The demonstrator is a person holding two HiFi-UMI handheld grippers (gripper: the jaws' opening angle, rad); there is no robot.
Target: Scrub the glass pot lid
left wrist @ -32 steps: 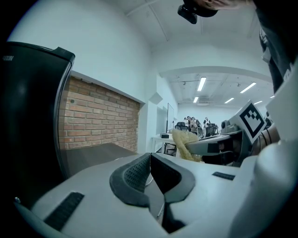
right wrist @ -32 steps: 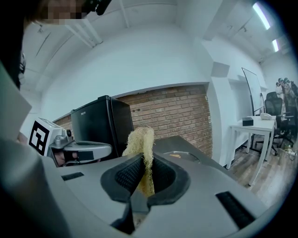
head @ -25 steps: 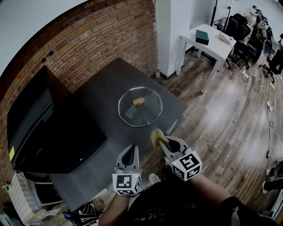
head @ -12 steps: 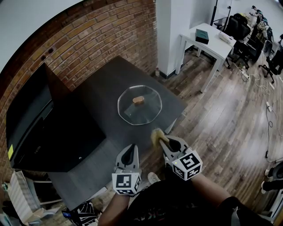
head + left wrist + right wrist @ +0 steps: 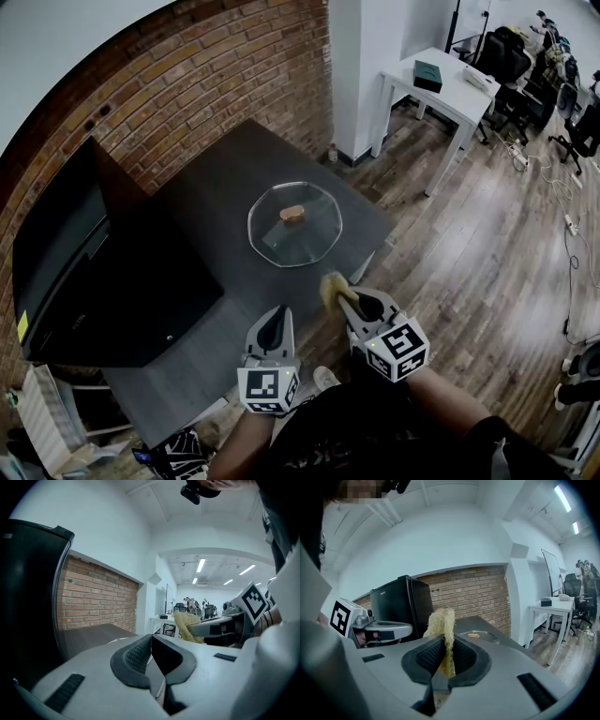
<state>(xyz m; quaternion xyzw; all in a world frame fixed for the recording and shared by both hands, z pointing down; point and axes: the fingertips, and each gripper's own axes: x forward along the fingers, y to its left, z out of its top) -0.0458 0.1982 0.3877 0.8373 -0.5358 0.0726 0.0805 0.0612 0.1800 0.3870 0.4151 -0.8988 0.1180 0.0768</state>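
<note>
The glass lid (image 5: 302, 244) lies flat on the dark table (image 5: 211, 211), near its far corner, with its brown knob (image 5: 292, 215) pointing up. It is close to round, so I see no long axis. Since a second ago it has barely shifted in view, and both grippers hang where they were, short of it. The right gripper (image 5: 342, 302) pinches a yellow scrubber (image 5: 330, 288), tip up. The left gripper (image 5: 273, 323) has its jaws pressed together on nothing.

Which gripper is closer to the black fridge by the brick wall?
Left. The left gripper, fingers shut and empty, hovers near the front corner of the black fridge. The right gripper, holding a yellow scrubber, is beyond it, farther away.
</note>
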